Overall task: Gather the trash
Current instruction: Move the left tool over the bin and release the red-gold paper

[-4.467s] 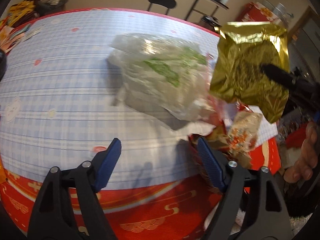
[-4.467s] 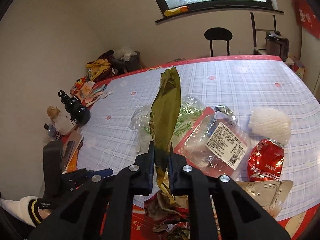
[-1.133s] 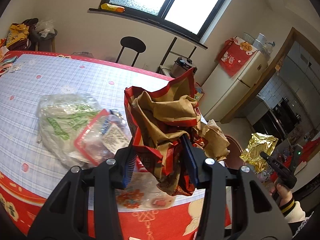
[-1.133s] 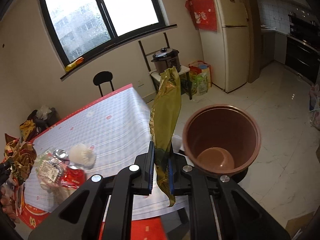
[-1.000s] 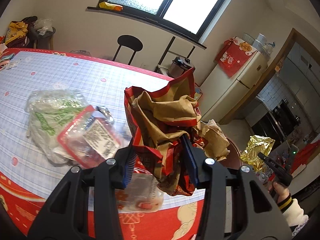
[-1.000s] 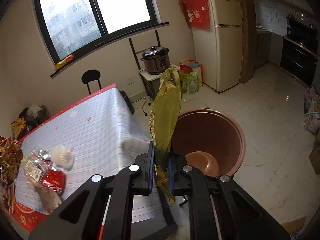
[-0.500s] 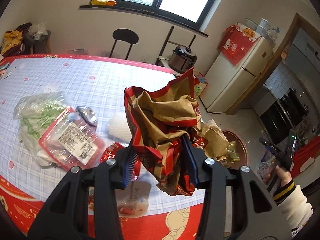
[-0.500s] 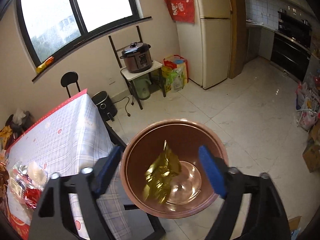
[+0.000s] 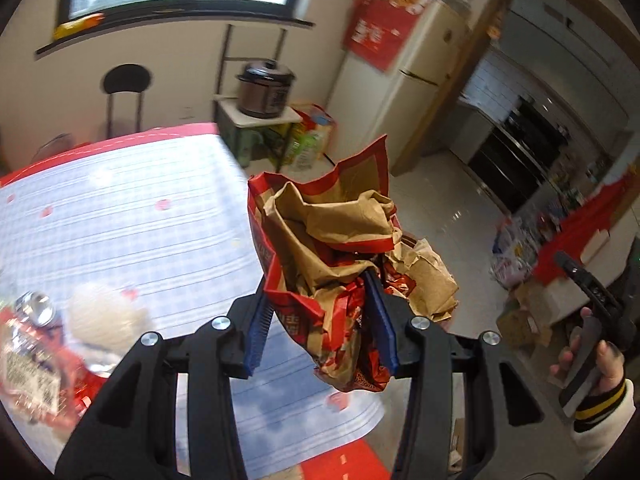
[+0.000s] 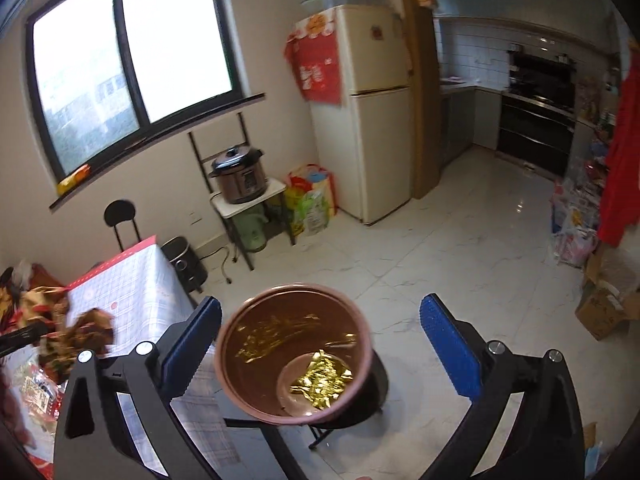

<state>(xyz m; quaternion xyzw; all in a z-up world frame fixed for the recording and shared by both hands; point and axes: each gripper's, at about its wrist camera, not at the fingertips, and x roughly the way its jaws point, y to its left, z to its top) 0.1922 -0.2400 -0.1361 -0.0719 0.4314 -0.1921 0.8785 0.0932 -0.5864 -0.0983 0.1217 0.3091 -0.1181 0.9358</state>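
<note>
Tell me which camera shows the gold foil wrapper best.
The right wrist view: the gold foil wrapper lies in plain sight at the bottom of the brown bin, below the opening right gripper. The left wrist view shows none of it; crumpled red-and-brown paper fills its middle.

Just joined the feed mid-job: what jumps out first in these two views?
The crumpled red-and-brown paper bag fills the middle of the left wrist view, clamped in the left tongs above the table's edge. In the right wrist view, the brown bin sits on the floor beside the table, the gold foil wrapper lying at its bottom, below the right tongs, opening wide and empty.
</note>
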